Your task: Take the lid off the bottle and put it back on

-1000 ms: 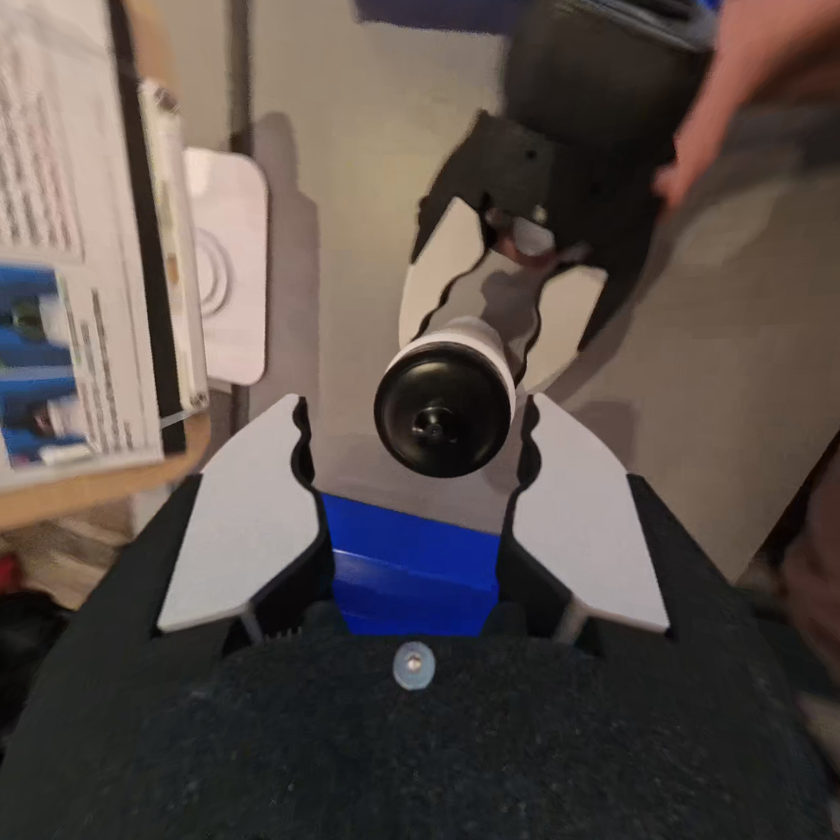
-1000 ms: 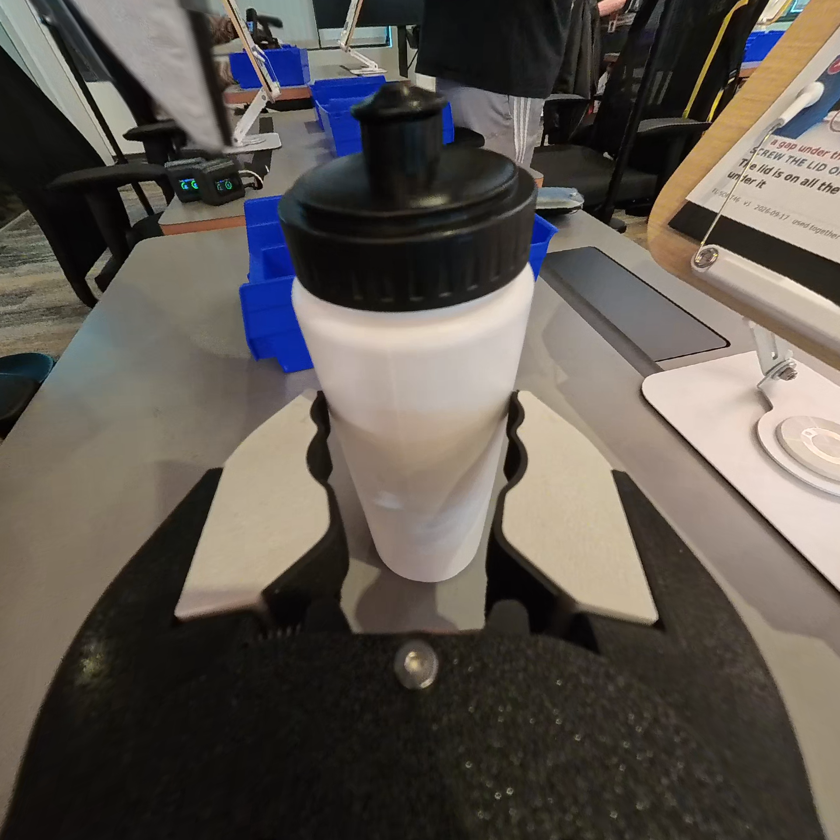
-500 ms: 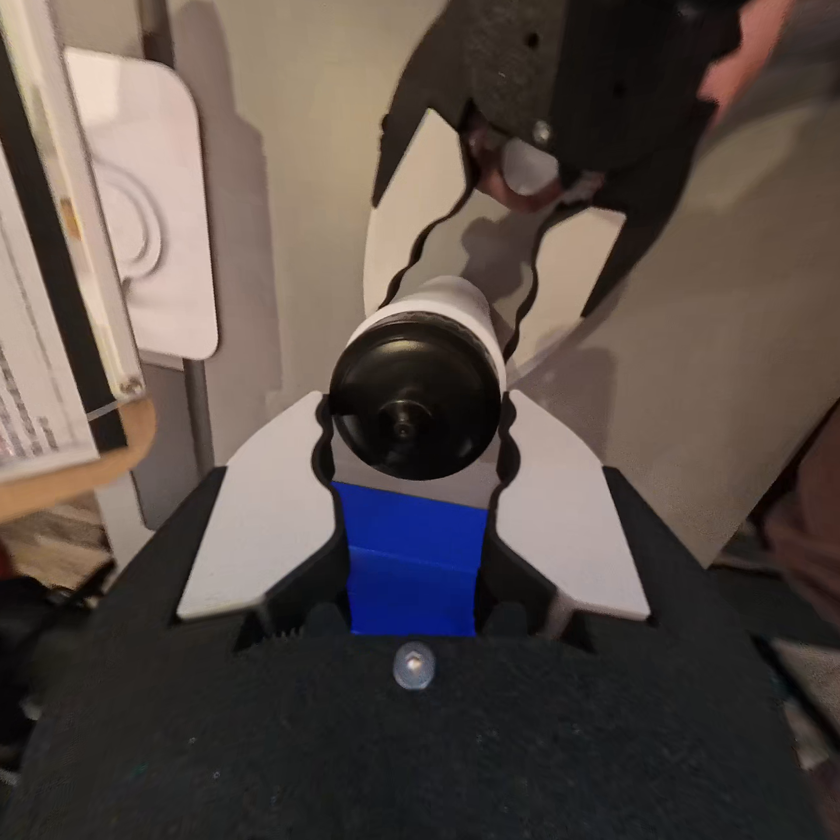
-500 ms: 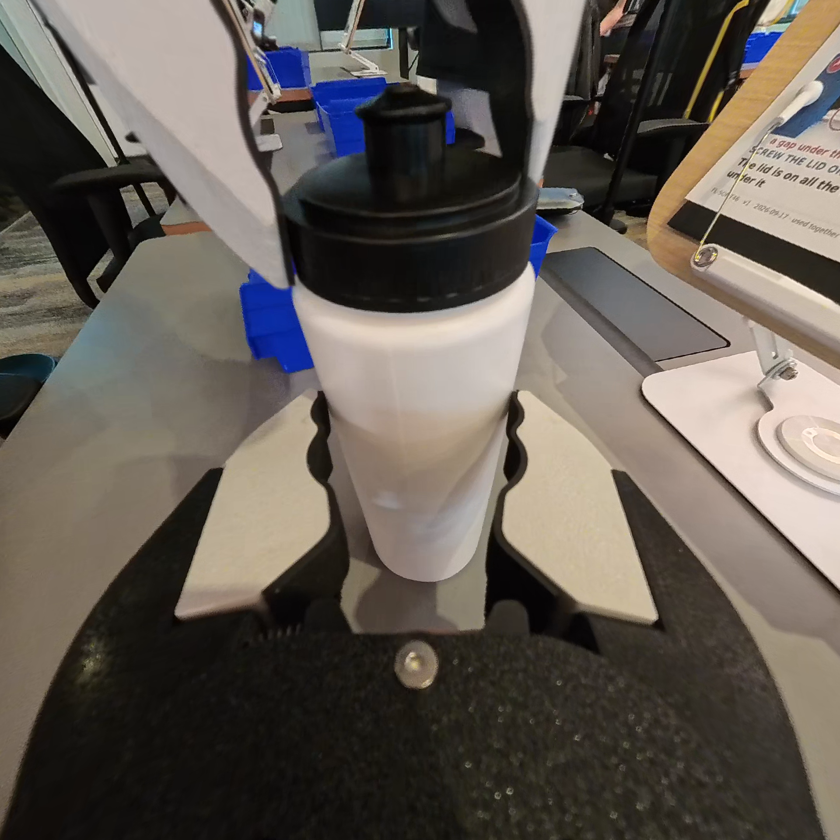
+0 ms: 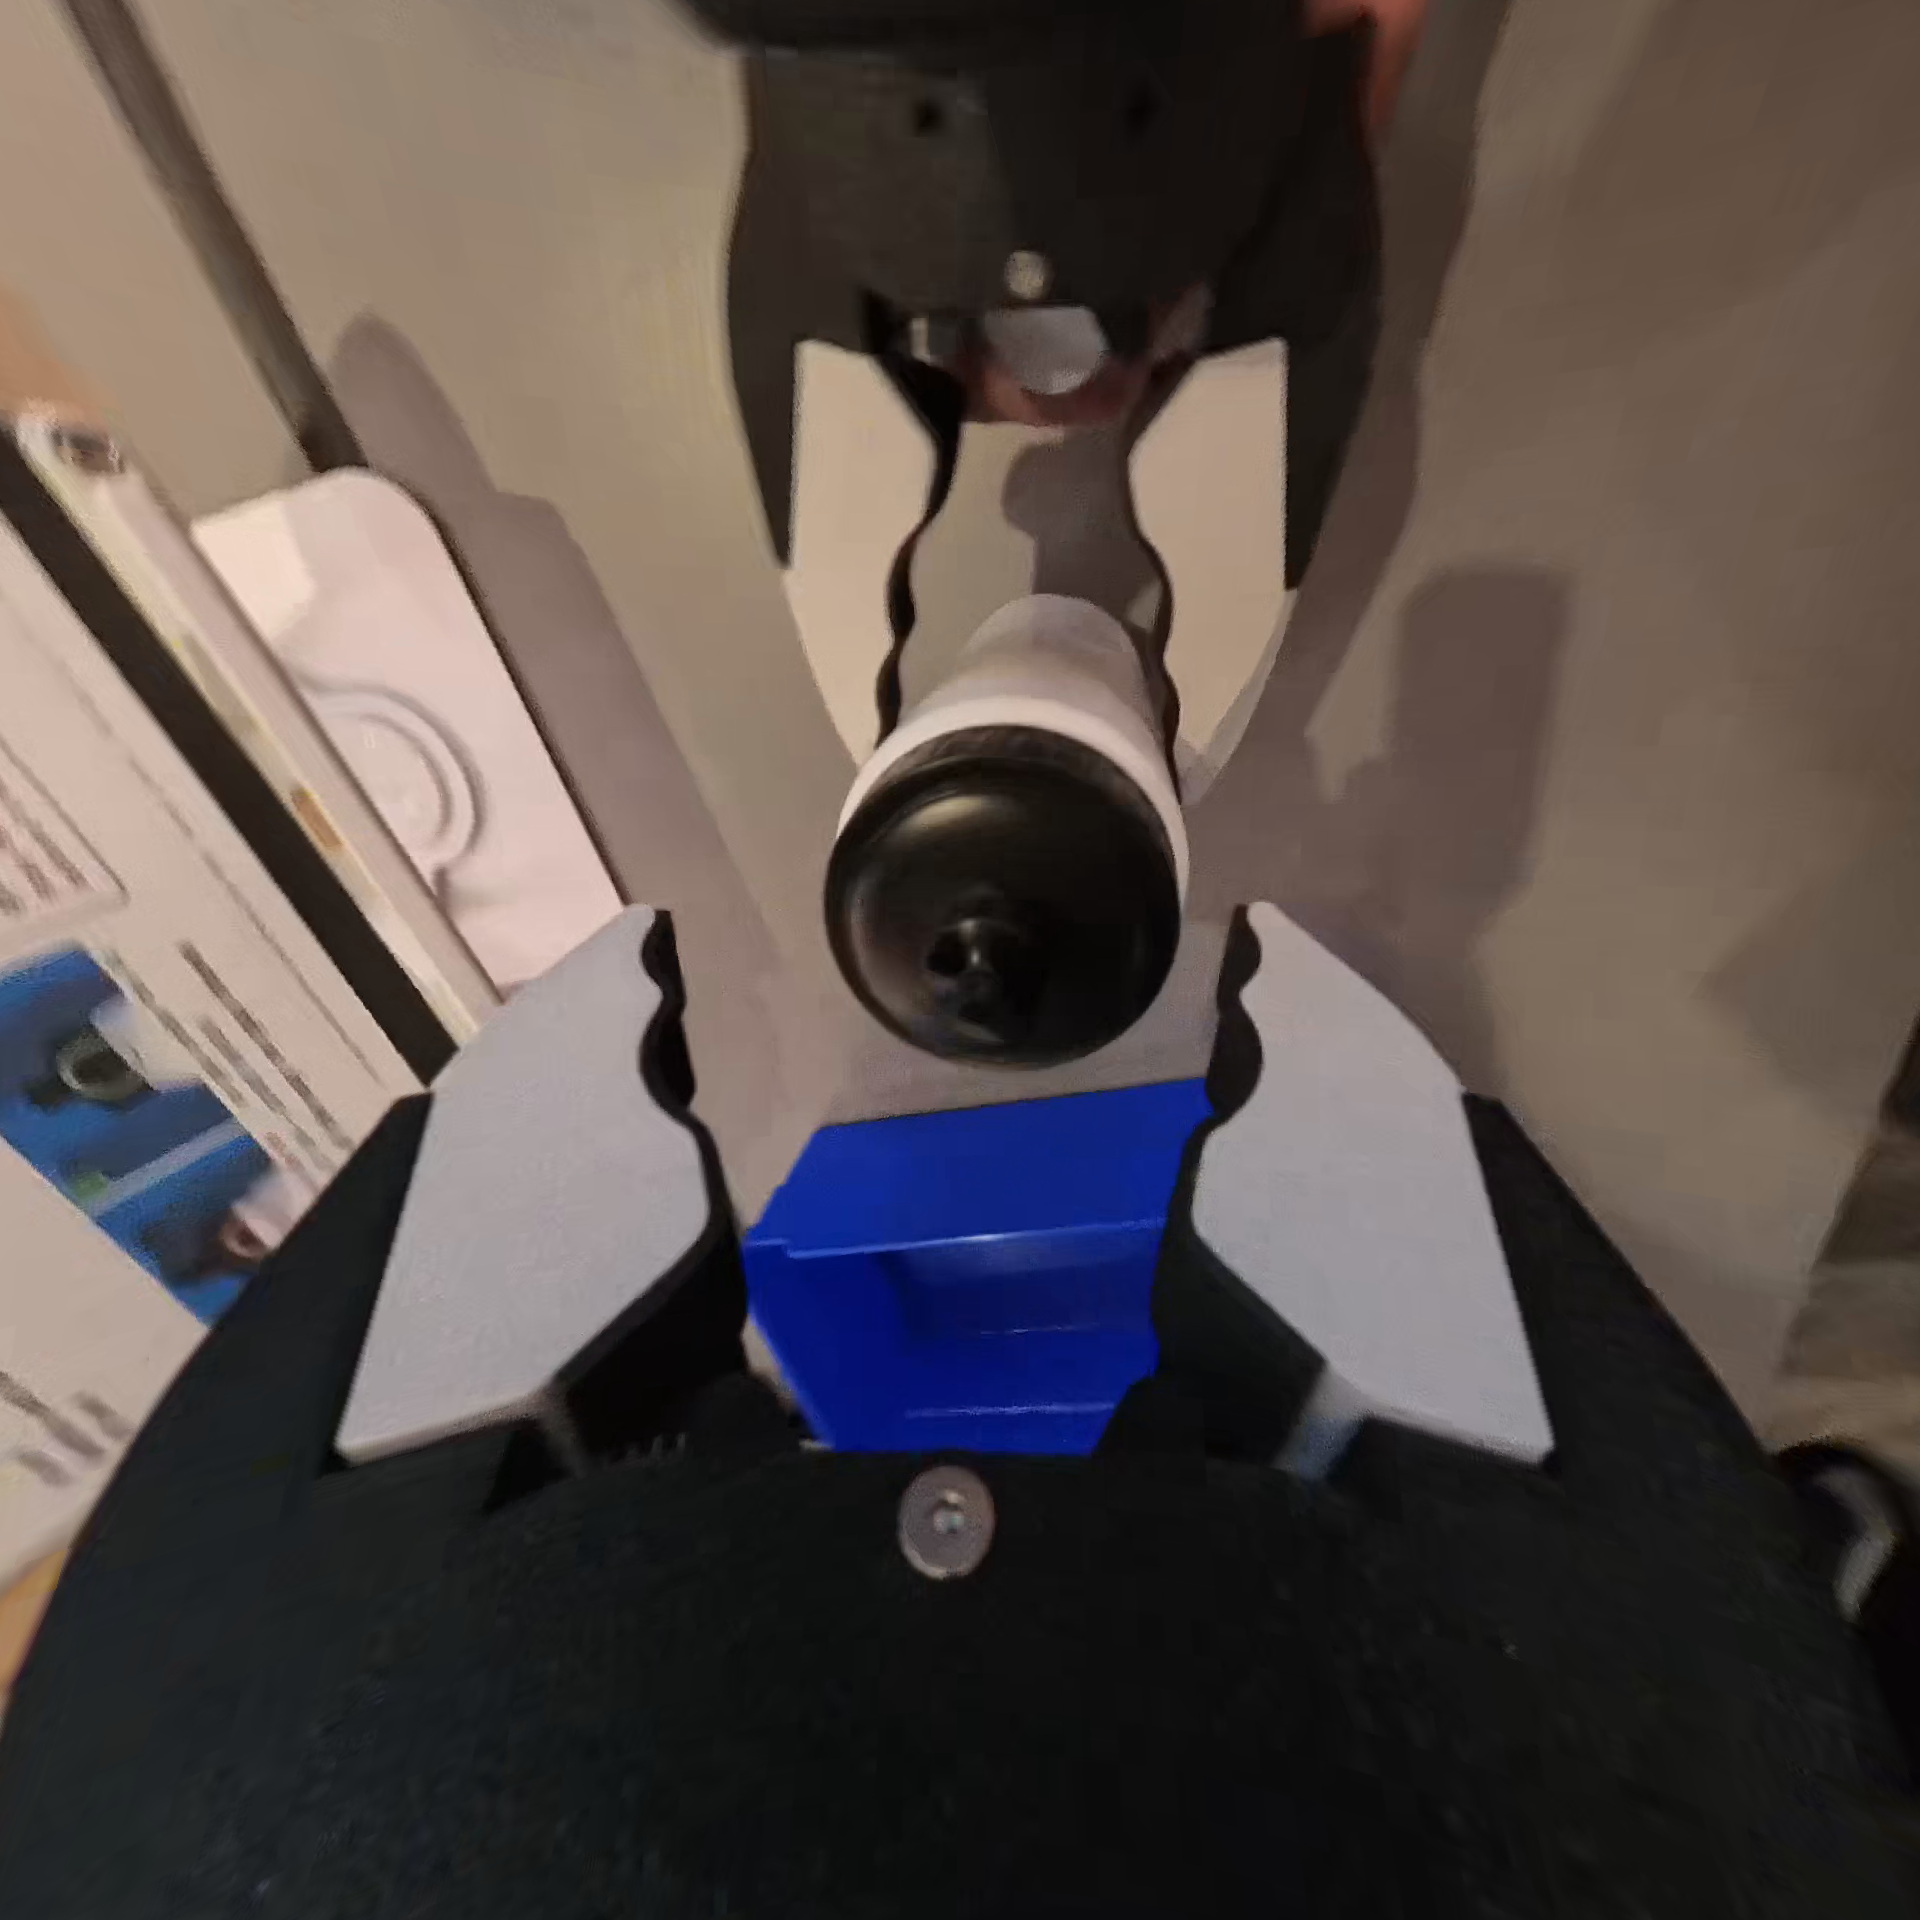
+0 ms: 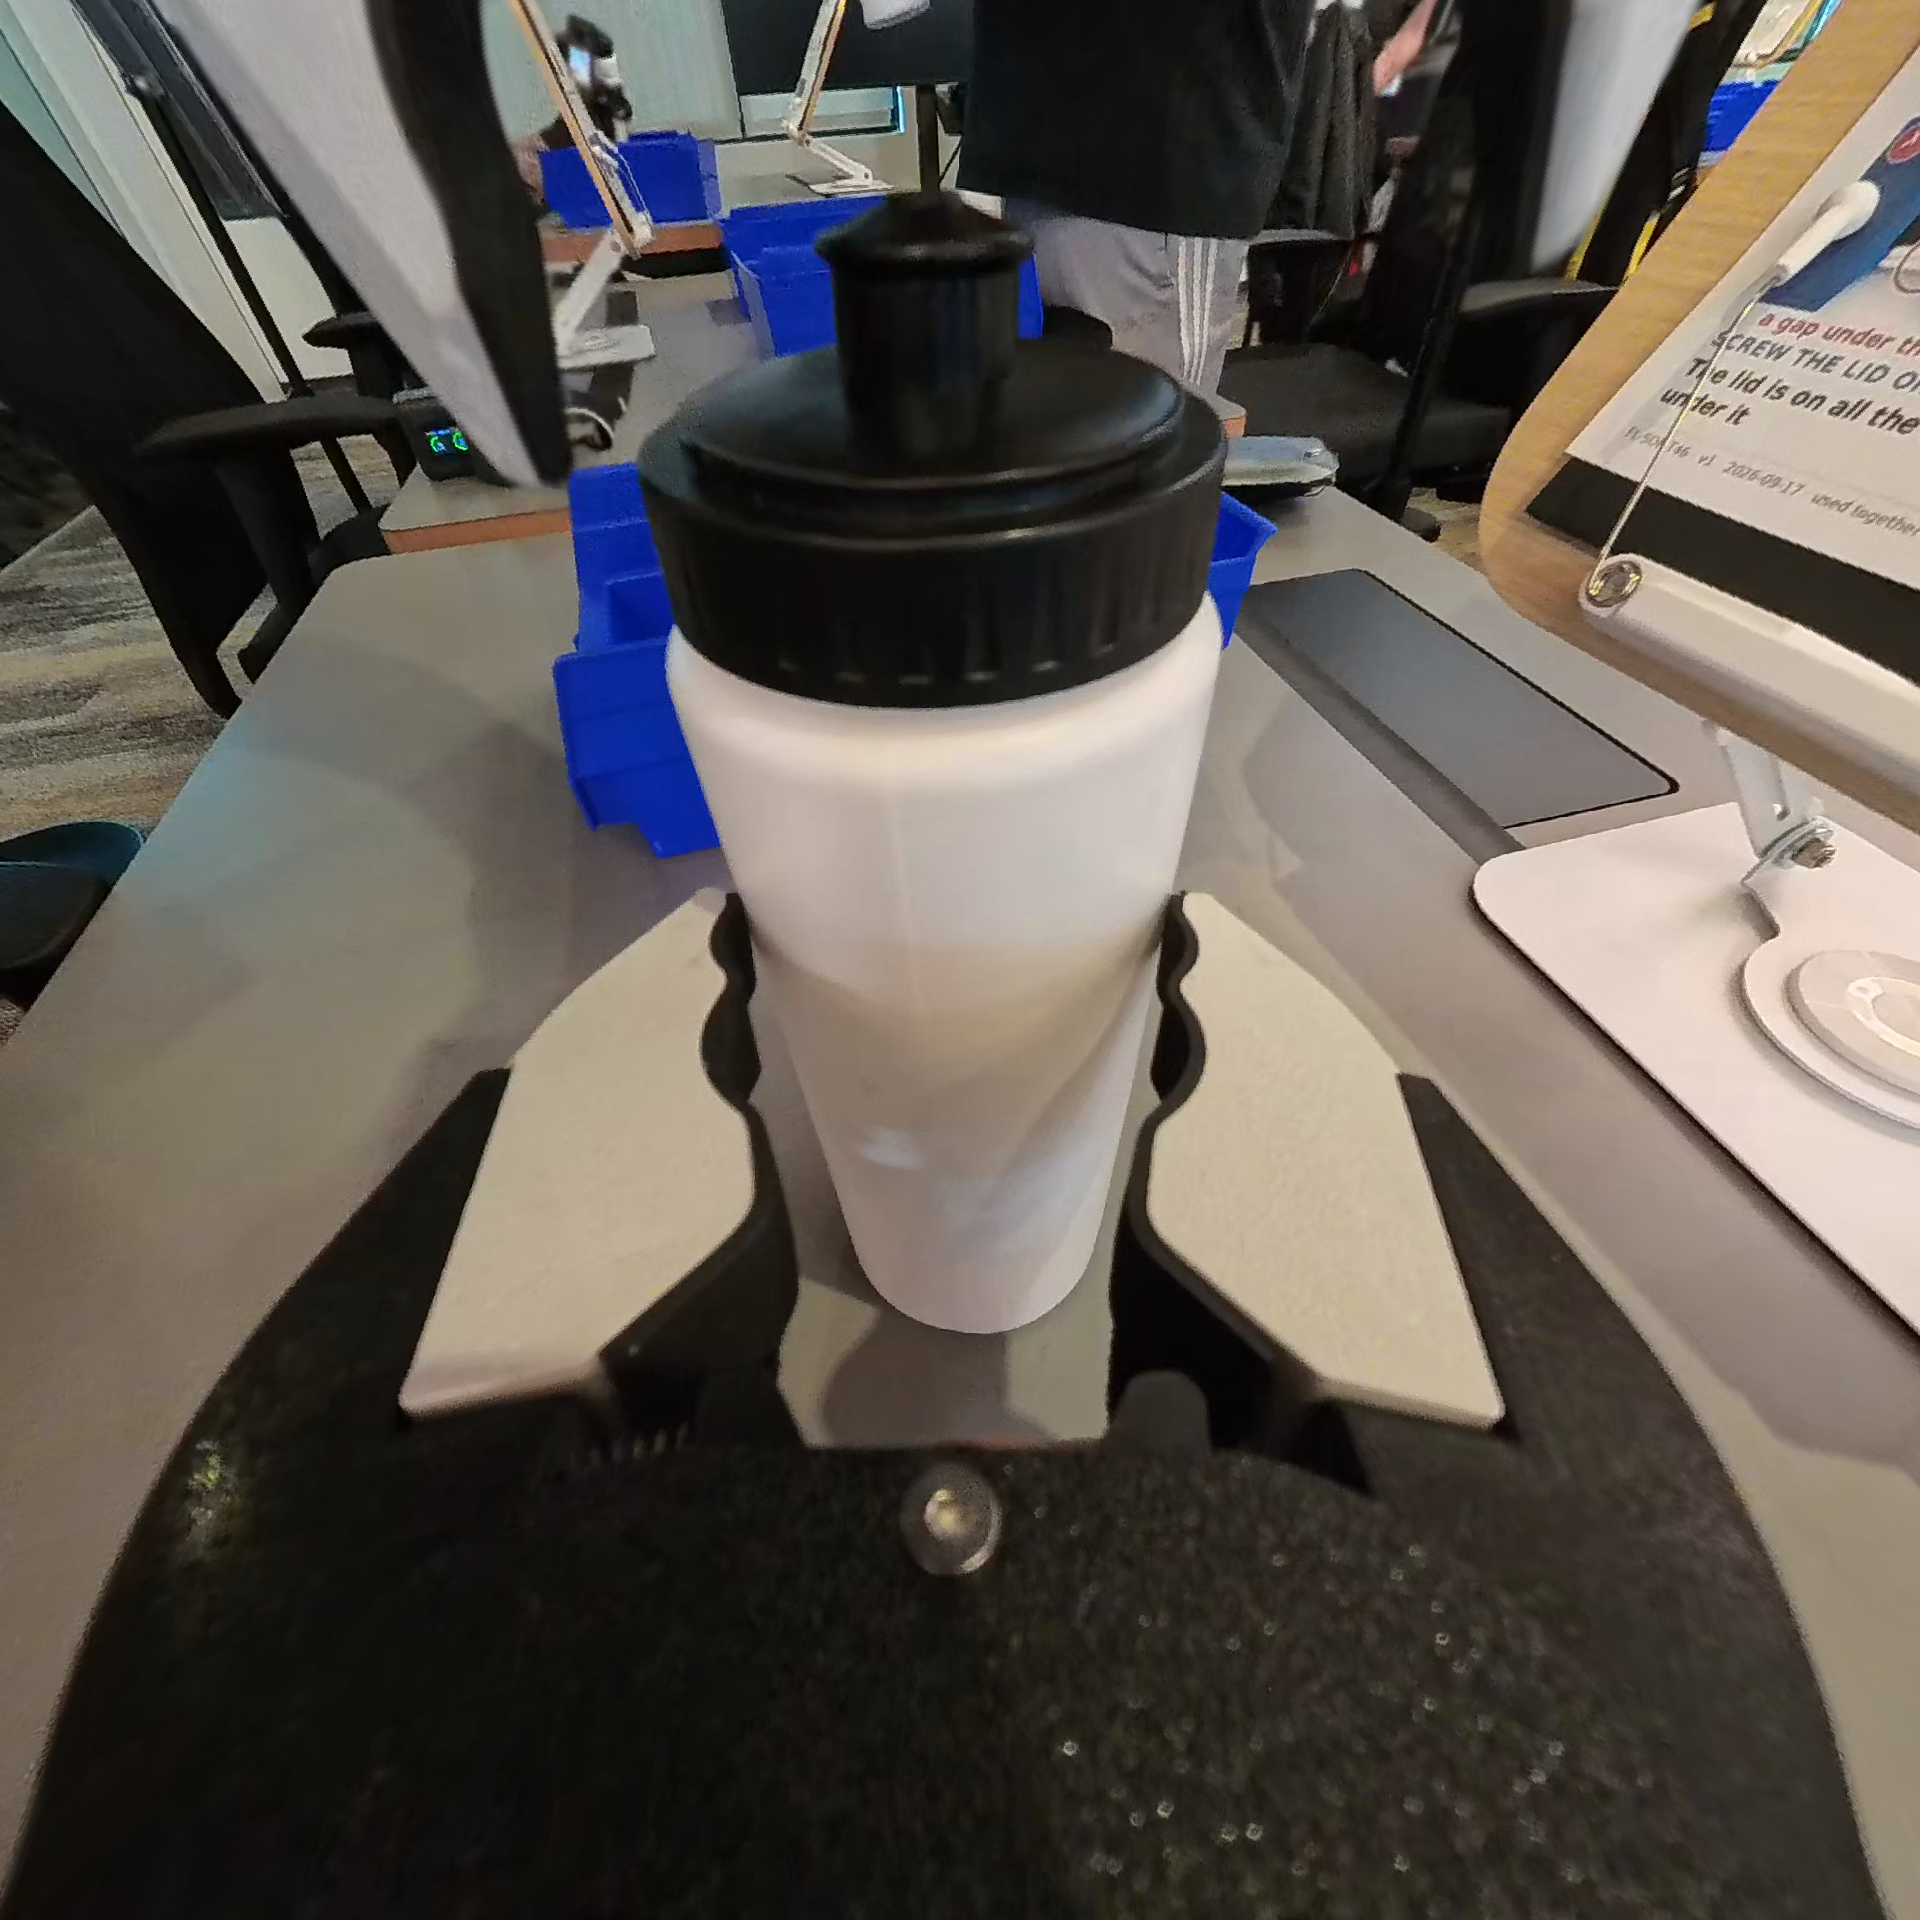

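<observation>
We look along two hand-held grippers working over a grey table. In the right wrist view, the white bottle stands upright on the table, and the right gripper clamps its lower body: both dark wavy pads press against the bottle's sides. The black lid, with its raised spout, sits on the bottle's neck. Behind the bottle we see a blue bin on the table; to the right stands a white stand base carrying a tilted board with a printed sheet. One finger of the left gripper hangs into this view at upper left, beside and above the lid without touching it. Further back there are more tables, chairs and a standing person.

In the left wrist view we look straight down on the lid. The left gripper is spread wide around it; a clear strip of table shows between each pad and the lid's rim, so nothing is in its grasp. Below the lid the white bottle body recedes toward the right gripper, whose fingers close on it from both sides. The blue bin shows between the left gripper's fingers. This view is slightly blurred.
</observation>
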A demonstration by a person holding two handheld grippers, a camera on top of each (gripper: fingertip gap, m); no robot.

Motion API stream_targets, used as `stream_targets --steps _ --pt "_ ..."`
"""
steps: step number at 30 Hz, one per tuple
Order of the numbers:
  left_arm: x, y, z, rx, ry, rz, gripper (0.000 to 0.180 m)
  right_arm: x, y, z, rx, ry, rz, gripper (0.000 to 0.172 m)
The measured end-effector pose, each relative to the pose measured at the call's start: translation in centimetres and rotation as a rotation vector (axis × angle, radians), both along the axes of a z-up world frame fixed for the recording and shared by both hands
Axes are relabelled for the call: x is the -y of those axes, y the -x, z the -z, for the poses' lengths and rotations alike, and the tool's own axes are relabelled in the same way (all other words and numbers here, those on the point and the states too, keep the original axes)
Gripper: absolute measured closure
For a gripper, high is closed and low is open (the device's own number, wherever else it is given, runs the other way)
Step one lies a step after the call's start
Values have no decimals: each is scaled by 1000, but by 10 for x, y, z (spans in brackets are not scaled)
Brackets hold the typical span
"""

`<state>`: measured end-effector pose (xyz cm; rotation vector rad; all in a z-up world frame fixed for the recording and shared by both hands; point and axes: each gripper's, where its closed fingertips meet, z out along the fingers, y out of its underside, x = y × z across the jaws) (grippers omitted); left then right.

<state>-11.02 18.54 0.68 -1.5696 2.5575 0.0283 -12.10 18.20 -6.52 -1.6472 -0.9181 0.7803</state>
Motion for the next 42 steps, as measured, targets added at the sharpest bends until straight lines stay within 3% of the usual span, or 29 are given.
stream_targets --steps 3,5,7,10,13,15,17,22,25,28,32,35,40,42 --pt "-11 3 -4 71 43 -321 83 0 0 0 -1 1 0 97" --pt "0 5 -1 79 169 -503 85 0 0 0 2 1 0 97" --pt "14 7 4 75 247 -577 77 0 0 0 2 2 0 97" --pt "4 12 16 71 122 -618 79 0 0 0 3 3 0 97" --pt "7 8 21 76 155 -635 103 0 0 0 1 4 1 97" --pt "8 10 22 53 152 -563 106 0 0 0 1 4 -1 97" --pt "8 15 21 -7 109 -396 106 2 2 0 7 -6 -6 97" --pt "-5 19 27 -111 -145 271 103 2 4 1 19 -12 -5 97" --pt "-16 14 25 -188 -172 396 102 -4 -3 4 31 -11 26 100" --pt "-15 9 24 -193 -130 409 103 -4 -7 4 23 3 27 100" --pt "-7 13 21 -164 -101 298 104 -3 -4 5 26 2 16 100" --pt "-2 18 12 -109 -59 145 91 -2 0 5 36 -16 19 100" --pt "-2 11 6 69 86 -290 88 -3 0 5 41 -15 27 100" --pt "0 12 12 85 119 -373 89 -3 0 5 36 -14 27 100"
